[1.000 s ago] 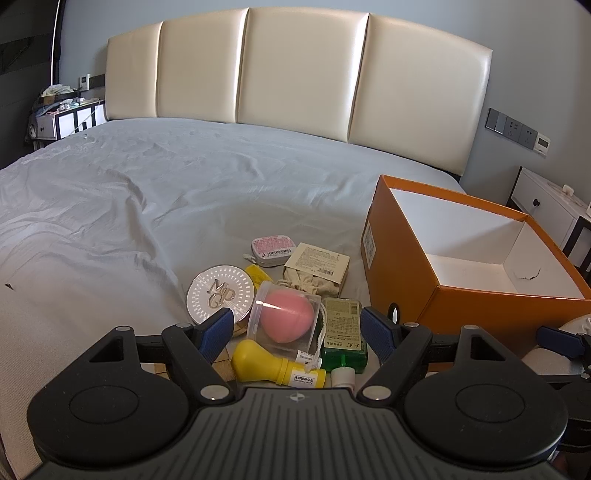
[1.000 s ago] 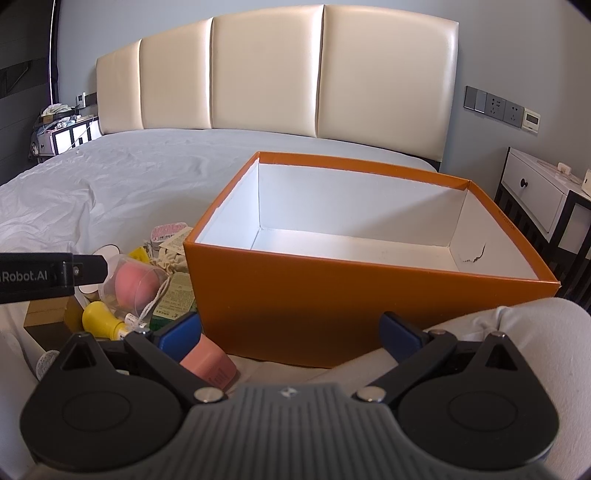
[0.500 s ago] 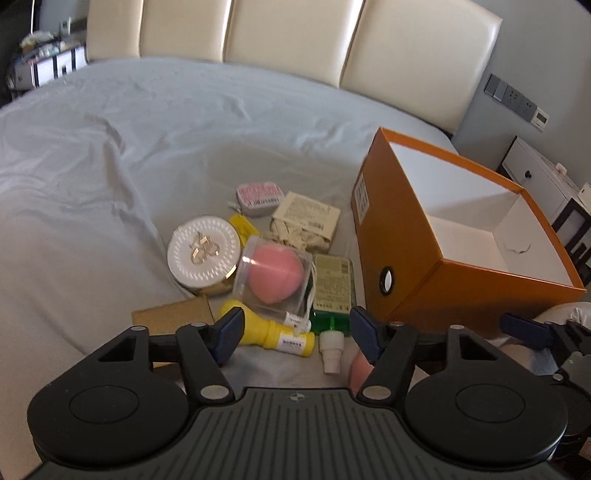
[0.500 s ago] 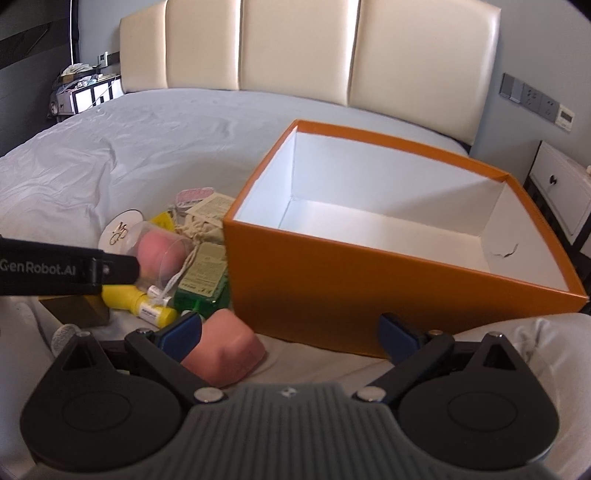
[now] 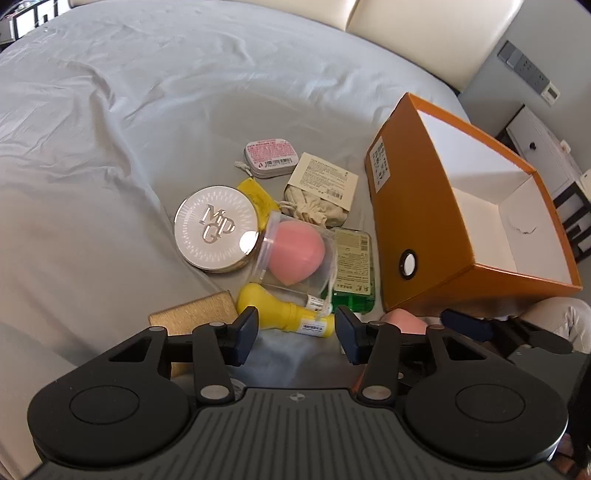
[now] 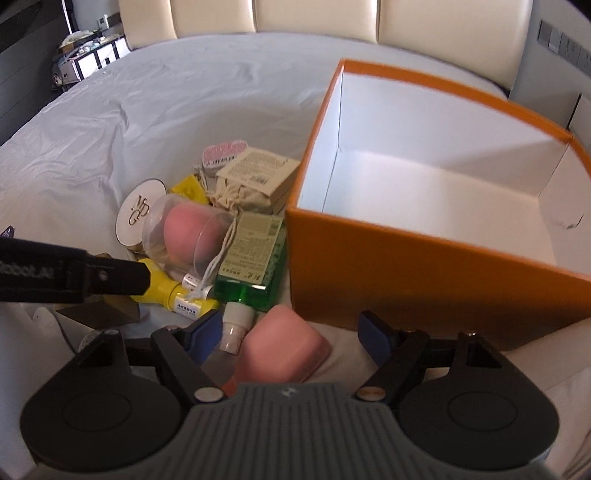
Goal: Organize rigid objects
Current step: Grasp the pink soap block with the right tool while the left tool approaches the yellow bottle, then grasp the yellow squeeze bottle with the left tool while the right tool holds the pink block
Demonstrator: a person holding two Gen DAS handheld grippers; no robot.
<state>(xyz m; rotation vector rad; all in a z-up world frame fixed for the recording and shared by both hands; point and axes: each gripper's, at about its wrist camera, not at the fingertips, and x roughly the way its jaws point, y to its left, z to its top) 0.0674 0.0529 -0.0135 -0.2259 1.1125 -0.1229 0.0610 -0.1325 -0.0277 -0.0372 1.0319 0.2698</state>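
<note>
An open orange box [image 5: 417, 221] [image 6: 406, 277] with a bare white inside stands on the bed. Left of it lies a pile: round white compact [image 5: 216, 229], clear case with a pink sponge [image 5: 295, 254] [image 6: 184, 229], green bottle [image 5: 351, 266] [image 6: 251, 266], yellow bottle [image 5: 273, 312] [image 6: 166, 291], pink tin [image 5: 269, 151] and beige pouch [image 5: 321, 188]. My left gripper [image 5: 295, 334] is closing just over the yellow bottle's neck, its pads apart from it. My right gripper [image 6: 290, 334] is closing around a pink case [image 6: 284, 347], its pads clear of it.
A gold box [image 5: 192, 310] lies at the pile's near left. Wrinkled grey sheet [image 5: 110, 147] spreads to the left and behind. A cream headboard [image 6: 314, 22] and a white nightstand [image 5: 546, 147] stand beyond. A light-clothed leg [image 6: 535, 369] rests by the box's near corner.
Both grippers have tipped downward and come closer to the pile. The jaws of both have narrowed, the left more than the right. The pink case now lies between the right fingers.
</note>
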